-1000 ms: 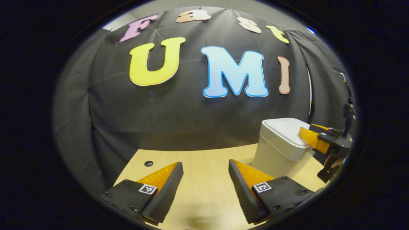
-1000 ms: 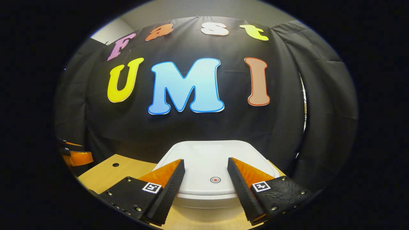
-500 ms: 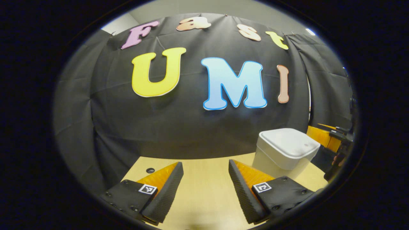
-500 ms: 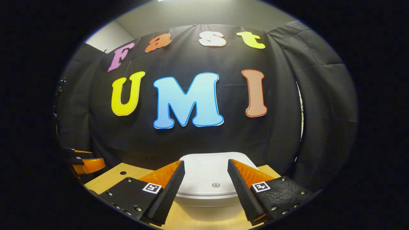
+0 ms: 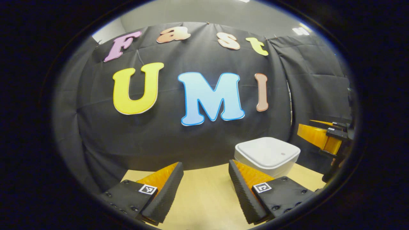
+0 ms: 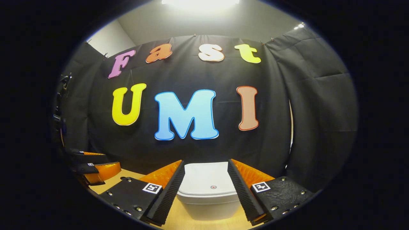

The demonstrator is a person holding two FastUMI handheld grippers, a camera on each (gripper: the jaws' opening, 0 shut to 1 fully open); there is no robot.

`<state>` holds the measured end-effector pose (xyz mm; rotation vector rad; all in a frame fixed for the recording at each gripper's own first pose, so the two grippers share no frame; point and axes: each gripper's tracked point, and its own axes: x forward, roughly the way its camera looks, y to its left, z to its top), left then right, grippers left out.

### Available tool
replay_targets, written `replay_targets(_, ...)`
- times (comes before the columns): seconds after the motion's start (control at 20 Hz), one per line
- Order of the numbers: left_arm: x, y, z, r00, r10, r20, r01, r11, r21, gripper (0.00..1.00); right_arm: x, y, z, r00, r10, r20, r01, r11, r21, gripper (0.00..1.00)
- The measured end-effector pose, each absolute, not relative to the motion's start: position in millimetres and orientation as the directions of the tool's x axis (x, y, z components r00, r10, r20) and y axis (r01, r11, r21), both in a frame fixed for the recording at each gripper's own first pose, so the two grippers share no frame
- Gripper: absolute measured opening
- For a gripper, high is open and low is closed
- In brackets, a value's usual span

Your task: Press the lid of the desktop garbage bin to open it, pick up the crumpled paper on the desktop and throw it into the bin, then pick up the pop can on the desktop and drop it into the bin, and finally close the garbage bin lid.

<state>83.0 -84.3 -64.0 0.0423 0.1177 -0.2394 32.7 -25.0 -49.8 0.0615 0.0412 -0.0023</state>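
A white garbage bin [image 6: 207,198] with its lid [image 6: 207,182] down stands on the wooden desk, straight ahead in the right gripper view. A small round button mark [image 6: 213,187] sits on the lid near its front edge. My right gripper [image 6: 206,179] is open, held back from and above the bin, with nothing between its fingers. In the left gripper view the bin [image 5: 267,155] is at the right, with the right gripper [image 5: 322,135] hanging beyond it. My left gripper [image 5: 206,174] is open over bare desk.
The light wooden desk [image 5: 204,201] runs up to the black cloth wall at the back. The left gripper [image 6: 96,167] hovers at the far left in the right gripper view. A dark stand [image 6: 60,105] rises along the left edge.
The right gripper has lifted off the bin lid and drawn back and up. The left gripper has tilted up and turned right. The lid stays down.
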Motion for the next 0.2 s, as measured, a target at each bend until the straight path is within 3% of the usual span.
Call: replay_targets(0.2, 76.9, -120.0, -54.5, 0.964, -0.244, -0.103, 0.247, 0.969, 0.018, 0.94, 24.2, -50.0, -43.3, 1.000, 0.001, -0.022, 0.000, 0.998, 0.057, 0.87)
